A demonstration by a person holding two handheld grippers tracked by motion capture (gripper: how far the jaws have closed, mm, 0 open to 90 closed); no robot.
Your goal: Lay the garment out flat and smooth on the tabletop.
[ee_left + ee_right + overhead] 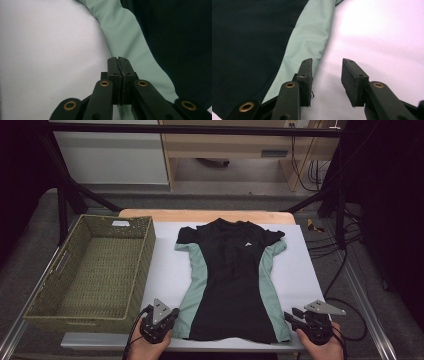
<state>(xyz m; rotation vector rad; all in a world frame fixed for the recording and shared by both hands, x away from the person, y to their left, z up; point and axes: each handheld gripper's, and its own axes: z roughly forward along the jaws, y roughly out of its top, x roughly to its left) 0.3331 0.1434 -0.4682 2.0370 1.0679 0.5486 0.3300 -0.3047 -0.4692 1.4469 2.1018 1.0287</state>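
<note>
A black short-sleeved shirt [227,280] with mint-green side panels lies flat on a white sheet [167,270], collar at the far end. My left gripper [170,314] sits at the hem's near left corner. In the left gripper view its jaws [118,60] are shut pad to pad over the edge of the green panel [130,42], and I see no cloth between them. My right gripper [291,318] rests at the hem's near right corner. Its jaws [327,68] stand open over the white sheet, just beside the green panel [309,42], with nothing between the pads.
A deep woven green basket [75,322] stands to the left of the sheet, close to my left gripper. Black frame legs and cables lie beyond the table's far and right edges. Bare white sheet [382,37] spreads on both sides of the shirt.
</note>
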